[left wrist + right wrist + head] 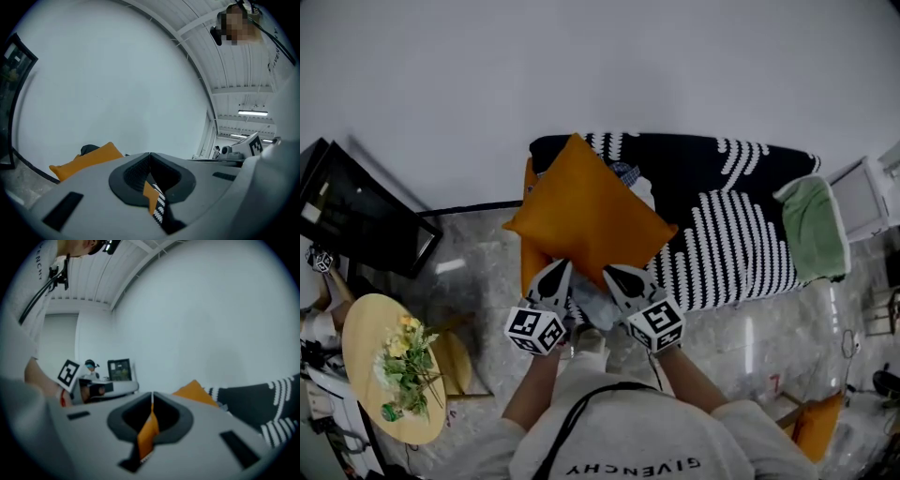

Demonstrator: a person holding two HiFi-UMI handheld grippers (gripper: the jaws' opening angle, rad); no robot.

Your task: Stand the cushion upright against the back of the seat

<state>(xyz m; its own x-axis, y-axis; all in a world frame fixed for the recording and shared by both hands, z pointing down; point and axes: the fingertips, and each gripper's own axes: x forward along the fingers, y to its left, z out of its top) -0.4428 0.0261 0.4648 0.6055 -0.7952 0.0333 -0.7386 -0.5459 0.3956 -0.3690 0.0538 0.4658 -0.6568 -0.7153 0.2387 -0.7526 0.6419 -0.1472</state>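
The orange cushion (586, 216) hangs in the air over the left end of the seat (750, 234), which is draped in a black blanket with white stripes. Both grippers grip the cushion's near edge. My left gripper (561, 268) is shut on the cushion, and orange fabric shows between its closed jaws in the left gripper view (151, 193). My right gripper (609, 272) is also shut on the cushion, with orange fabric pinched in its jaws (149, 427). A corner of the cushion (194, 392) sticks out ahead, and the blanket (262, 408) lies to its right.
An orange part (530, 258) shows beneath the cushion at the seat's left end. A green cloth (814, 230) lies on the seat's right end. A round wooden table (366, 347) with flowers (405, 361) stands at the lower left, and a black screen (356, 216) leans at the left.
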